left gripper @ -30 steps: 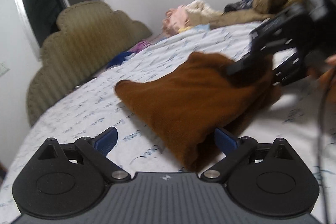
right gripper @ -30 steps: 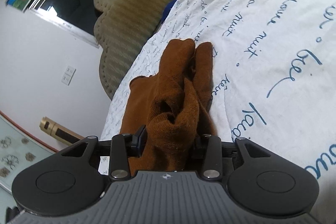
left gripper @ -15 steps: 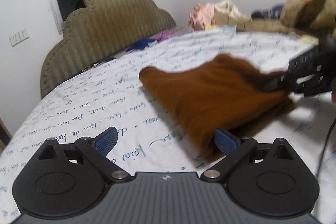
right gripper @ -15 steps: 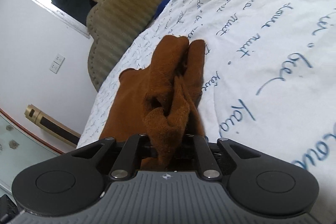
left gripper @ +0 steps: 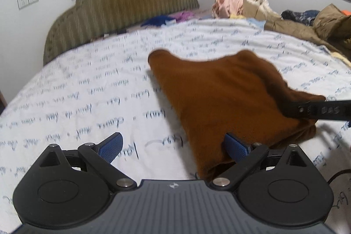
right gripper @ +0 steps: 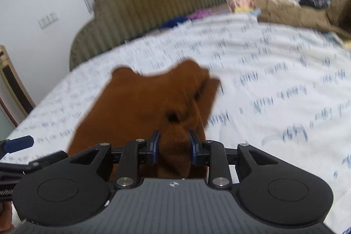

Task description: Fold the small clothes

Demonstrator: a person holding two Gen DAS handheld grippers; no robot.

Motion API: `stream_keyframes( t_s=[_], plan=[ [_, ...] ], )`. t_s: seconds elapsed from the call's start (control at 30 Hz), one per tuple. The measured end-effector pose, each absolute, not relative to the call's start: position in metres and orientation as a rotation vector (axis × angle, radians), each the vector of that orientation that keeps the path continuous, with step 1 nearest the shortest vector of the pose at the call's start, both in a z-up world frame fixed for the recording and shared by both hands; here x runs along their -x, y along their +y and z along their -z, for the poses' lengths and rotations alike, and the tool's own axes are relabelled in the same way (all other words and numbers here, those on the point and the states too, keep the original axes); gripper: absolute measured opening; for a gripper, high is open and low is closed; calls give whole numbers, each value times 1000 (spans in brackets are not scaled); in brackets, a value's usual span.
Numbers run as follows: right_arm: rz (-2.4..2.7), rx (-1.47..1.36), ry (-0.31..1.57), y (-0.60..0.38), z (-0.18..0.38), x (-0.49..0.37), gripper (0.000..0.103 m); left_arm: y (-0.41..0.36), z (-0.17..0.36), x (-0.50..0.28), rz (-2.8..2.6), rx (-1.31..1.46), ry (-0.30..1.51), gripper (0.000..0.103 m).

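Note:
A small brown knit garment (left gripper: pixel 221 100) lies on the white bed sheet with blue writing (left gripper: pixel 98 89). My left gripper (left gripper: pixel 173 144) is open just in front of the garment's near corner; its right pad (left gripper: pixel 237 147) touches the cloth edge. My right gripper (right gripper: pixel 173 146) is shut on a bunched fold of the brown garment (right gripper: pixel 142 106). A right gripper finger (left gripper: pixel 318 110) shows in the left wrist view at the garment's right end. The right wrist view is blurred by motion.
A tan padded headboard (left gripper: pixel 122 6) stands at the back left. A heap of clothes, pink, cream and brown (left gripper: pixel 252 6), lies along the far right of the bed. Blue and purple items (left gripper: pixel 162 19) lie by the headboard.
My right gripper has swung round with the garment end held, its view turning from sideways to level. My left gripper has stayed open by the near corner while its view panned left.

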State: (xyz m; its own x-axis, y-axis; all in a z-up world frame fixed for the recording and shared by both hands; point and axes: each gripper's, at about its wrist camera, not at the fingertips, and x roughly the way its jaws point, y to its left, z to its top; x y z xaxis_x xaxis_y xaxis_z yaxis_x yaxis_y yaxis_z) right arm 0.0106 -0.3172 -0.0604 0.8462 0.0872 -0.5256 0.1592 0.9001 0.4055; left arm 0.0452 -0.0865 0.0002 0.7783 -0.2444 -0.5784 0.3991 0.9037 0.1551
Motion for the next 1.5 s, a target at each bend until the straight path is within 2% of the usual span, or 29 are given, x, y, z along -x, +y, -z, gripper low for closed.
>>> stream_keyframes(
  t_s=[0.37, 0.63, 0.67, 0.73, 0.93, 1.0, 1.17, 1.2, 1.27, 1.3, 1.33, 1.4, 1.5],
  plan=[
    [38, -478, 536, -319, 57, -1, 33, -83, 6, -48, 346, -259, 613, 99],
    [34, -464, 569, -322, 63, -2, 37, -82, 10, -50, 336, -249, 633, 99],
    [34, -474, 566, -323, 63, -1, 38, -81, 9, -50, 338, -243, 634, 99],
    [33, -495, 555, -326, 62, 1, 48, -78, 8, -50, 352, -215, 637, 99],
    [7, -605, 561, -344, 70, -4, 50, -55, 8, -75, 515, 90, 779, 99],
    [-12, -657, 572, -351, 75, -11, 54, -49, 13, -87, 574, 210, 824, 99],
    [-84, -741, 591, -354, 85, -18, 55, -55, 32, -106, 662, 410, 896, 97],
    [-93, -750, 590, -353, 86, -17, 54, -57, 35, -108, 681, 433, 898, 93],
    [-106, -768, 602, -349, 87, -19, 42, -61, 38, -108, 680, 424, 907, 44],
    [-108, -787, 609, -348, 88, -21, 30, -62, 38, -109, 648, 392, 913, 36],
    [-118, -811, 610, -347, 89, -23, 25, -60, 38, -108, 628, 371, 908, 22],
    [-141, -849, 602, -346, 89, -24, 23, -50, 36, -104, 620, 396, 884, 16],
    [-234, -893, 591, -344, 88, -18, 22, -39, 27, -93, 604, 329, 830, 15]
  ],
)
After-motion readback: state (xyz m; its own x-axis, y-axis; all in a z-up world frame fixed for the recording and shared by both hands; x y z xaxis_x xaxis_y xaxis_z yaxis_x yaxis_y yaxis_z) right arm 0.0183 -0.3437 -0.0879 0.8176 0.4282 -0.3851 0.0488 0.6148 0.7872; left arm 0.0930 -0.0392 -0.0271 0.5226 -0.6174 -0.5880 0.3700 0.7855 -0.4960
